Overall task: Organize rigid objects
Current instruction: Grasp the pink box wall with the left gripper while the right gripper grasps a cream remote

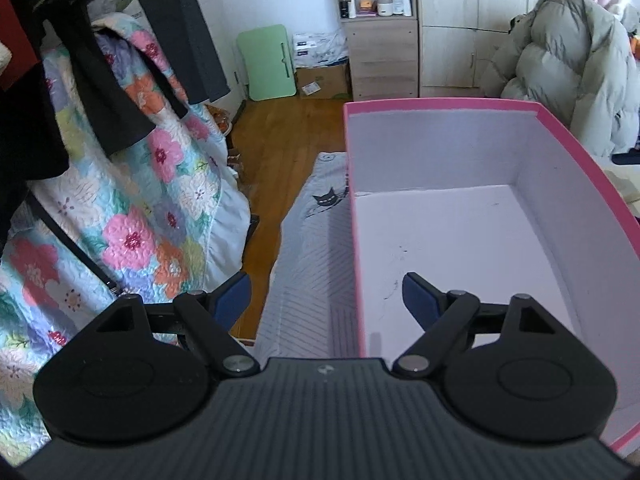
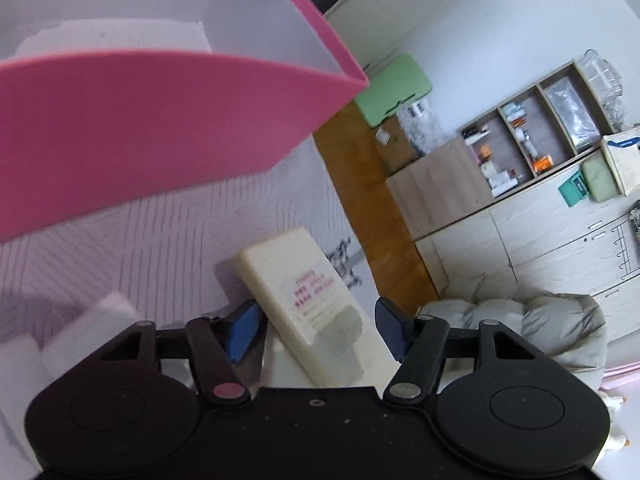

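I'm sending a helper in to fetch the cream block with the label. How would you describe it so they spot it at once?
Find the big pink box on the pale striped bedspread. Just beside it, between the open fingers of the right gripper, lies the cream block. Unlike the plain white pieces to its left, it carries a white label with red print.

Left gripper (image 1: 326, 300) open at the edge of the pink box (image 1: 440, 103)

The jaws stand wide apart: the right blue pad is over the white inside of the box, the left pad is outside it, over the grey cat-print sheet (image 1: 316, 240). To the left hangs a floral quilt (image 1: 152, 200), and behind is a wooden floor (image 1: 280, 140).
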A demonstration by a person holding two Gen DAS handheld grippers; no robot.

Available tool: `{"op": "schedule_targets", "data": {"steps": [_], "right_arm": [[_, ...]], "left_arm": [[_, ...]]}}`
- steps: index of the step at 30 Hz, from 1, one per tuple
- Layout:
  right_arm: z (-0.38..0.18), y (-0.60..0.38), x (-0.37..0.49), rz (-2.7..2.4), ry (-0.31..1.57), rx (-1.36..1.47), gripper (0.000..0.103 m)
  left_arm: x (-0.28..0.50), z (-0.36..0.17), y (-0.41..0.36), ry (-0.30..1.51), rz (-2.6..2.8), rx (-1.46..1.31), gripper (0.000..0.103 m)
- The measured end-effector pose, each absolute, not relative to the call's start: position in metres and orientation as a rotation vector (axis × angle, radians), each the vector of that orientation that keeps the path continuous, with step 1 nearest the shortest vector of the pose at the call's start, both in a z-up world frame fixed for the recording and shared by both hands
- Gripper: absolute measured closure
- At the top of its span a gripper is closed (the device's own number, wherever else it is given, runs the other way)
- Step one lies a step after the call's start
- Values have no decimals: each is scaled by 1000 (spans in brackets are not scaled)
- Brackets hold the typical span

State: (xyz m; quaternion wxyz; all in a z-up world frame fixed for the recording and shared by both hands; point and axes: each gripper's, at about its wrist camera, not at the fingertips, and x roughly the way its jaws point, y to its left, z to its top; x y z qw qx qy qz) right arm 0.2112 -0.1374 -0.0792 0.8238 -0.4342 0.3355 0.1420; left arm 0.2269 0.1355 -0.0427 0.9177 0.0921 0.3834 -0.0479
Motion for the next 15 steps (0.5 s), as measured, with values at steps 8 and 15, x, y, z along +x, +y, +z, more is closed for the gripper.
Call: {"op": "schedule_targets", "data": {"steps": [8,15], "right_arm": [[-80,-133,187,265,637,-866,72],[-92,-129,191,266,635,-937,69]], "left_arm": [[227,-50,137,778,-90,191,67],[225,-56,138,789,-156,166,89]]}}
